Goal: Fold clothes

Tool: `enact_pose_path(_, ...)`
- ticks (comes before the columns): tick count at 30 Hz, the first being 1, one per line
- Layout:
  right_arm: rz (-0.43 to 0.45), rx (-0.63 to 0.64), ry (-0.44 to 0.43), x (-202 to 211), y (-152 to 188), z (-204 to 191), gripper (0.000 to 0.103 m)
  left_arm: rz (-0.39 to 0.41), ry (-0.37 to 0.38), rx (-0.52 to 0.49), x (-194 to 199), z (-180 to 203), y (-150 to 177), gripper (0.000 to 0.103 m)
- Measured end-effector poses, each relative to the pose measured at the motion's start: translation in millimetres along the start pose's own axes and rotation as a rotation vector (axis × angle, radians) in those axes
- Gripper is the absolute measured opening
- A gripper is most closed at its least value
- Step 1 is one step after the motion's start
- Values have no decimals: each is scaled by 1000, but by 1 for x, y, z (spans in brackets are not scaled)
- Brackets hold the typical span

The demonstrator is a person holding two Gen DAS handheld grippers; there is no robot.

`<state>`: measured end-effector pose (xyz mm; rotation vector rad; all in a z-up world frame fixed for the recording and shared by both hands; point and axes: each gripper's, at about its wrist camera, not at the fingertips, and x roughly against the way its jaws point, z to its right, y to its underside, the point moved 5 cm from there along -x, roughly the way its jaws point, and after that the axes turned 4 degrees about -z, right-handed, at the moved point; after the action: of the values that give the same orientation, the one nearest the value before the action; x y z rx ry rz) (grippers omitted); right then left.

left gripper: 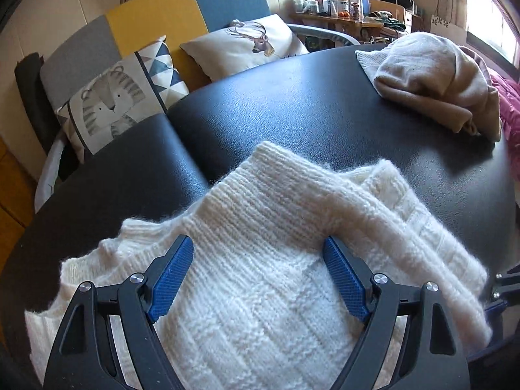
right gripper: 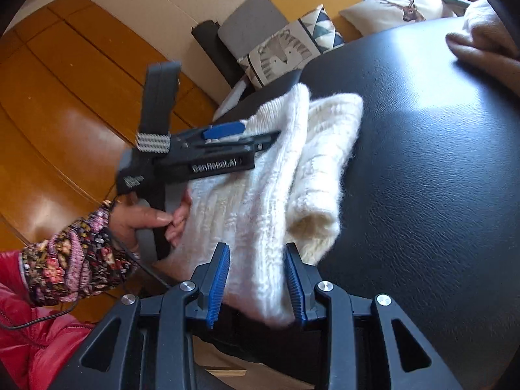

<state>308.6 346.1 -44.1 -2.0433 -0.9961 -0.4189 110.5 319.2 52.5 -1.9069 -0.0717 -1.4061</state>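
A white knit sweater (left gripper: 260,276) lies partly folded on the black table (left gripper: 292,104), near its front edge. My left gripper (left gripper: 256,243) hovers over the sweater with its jaws wide open, and the blue pads (left gripper: 172,276) stand either side of a ribbed fold without squeezing it. In the right wrist view the left gripper (right gripper: 256,135) shows side-on across the sweater (right gripper: 292,149). My right gripper (right gripper: 256,248) is shut on a thick edge of the sweater, which fills the gap between its pads (right gripper: 217,282).
A crumpled beige garment (left gripper: 432,74) sits at the table's far right, with a pink one (left gripper: 510,110) past it. A sofa with cushions (left gripper: 110,97) stands behind the table. A hand in a patterned sleeve (right gripper: 81,253) holds the left gripper's handle over the wooden floor (right gripper: 65,97).
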Motion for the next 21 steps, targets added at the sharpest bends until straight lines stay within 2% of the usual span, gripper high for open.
enact_pose_path(5,-60,41,-81,-7,5,-10,37,-26,58,55,-11,-4,-8,90)
enact_pose_path(7,-83,57,-113,-7,11,-13,37,-20,70,43,-13,0,-10,90)
enact_pose_path(9,-105,93,-66,-2,19,-11,35,-5,80,30,-15,2,-10,92)
enact_pose_path(10,-113,111,-23,0,22,-8,25,5,91,45,-15,0,-8,93)
enact_pose_path(11,-110,115,16,3,24,-4,22,15,102,63,-14,-2,-6,93)
enact_pose_path(13,-72,41,44,17,20,4,22,30,112,80,-13,-4,-4,93)
enact_pose_path(14,-25,11,50,27,15,5,23,35,112,81,-12,-5,-3,93)
enact_pose_path(17,175,-11,63,61,-10,-1,24,37,107,80,-12,-4,-3,93)
enact_pose_path(19,202,40,123,60,-24,-12,20,37,117,87,-13,-5,-3,93)
enact_pose_path(21,157,102,176,38,-35,-24,19,39,132,97,-13,-8,-3,93)
